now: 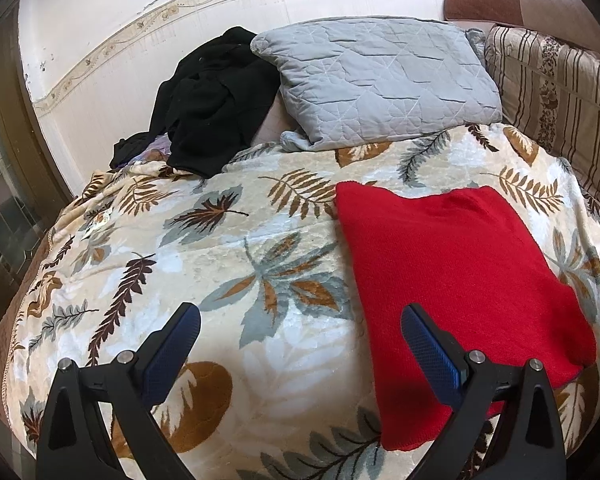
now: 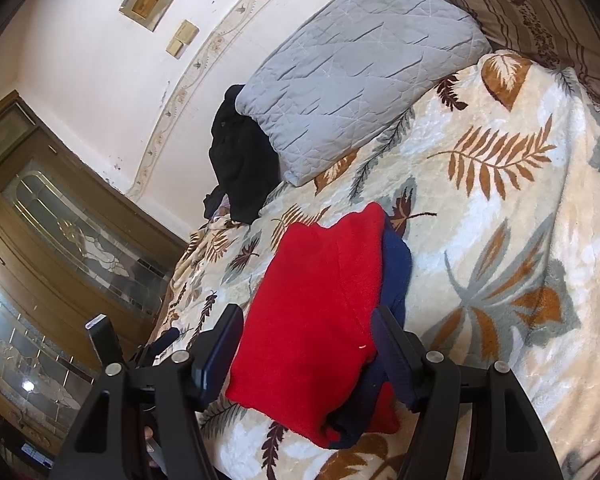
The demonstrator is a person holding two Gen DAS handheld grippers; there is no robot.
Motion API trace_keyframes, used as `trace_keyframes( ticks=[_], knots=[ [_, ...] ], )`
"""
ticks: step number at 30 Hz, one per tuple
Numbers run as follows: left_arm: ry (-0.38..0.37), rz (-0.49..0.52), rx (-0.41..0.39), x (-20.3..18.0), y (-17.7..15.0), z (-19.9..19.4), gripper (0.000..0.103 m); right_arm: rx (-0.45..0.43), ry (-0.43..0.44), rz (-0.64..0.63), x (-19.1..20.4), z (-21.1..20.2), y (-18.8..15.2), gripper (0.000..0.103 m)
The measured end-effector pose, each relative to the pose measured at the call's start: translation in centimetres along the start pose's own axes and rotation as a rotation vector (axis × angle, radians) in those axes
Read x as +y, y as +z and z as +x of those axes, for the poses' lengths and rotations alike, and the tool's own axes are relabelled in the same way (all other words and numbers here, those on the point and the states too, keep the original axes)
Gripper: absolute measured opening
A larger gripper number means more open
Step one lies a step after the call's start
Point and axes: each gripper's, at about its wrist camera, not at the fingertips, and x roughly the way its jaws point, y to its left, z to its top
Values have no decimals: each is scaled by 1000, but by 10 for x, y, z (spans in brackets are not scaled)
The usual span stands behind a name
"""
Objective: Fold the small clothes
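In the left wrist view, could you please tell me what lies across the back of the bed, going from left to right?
Black clothing pile → grey quilted pillow → striped floral cushion.

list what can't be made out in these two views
- Dark blue garment: right wrist view, mostly covered by the folded red knitted garment; its shape can't be told.
- Crumpled black garment: left wrist view, its far side sits behind the grey quilted pillow.
- Purple fabric: under the black garment, too little showing to identify.
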Motion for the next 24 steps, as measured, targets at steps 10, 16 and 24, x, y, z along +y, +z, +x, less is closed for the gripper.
trace_keyframes(
  ticks=[10,16,24],
  knots=[
    [-6,-3,4,0,0,2,100,-1,13,-2,1,-1,0,70],
    [-23,-9,10,-2,2,4,100,4,19,1,1,0,0,73],
    [-40,-17,12,-3,4,3,100,14,25,-4,2,2,1,73]
  ],
)
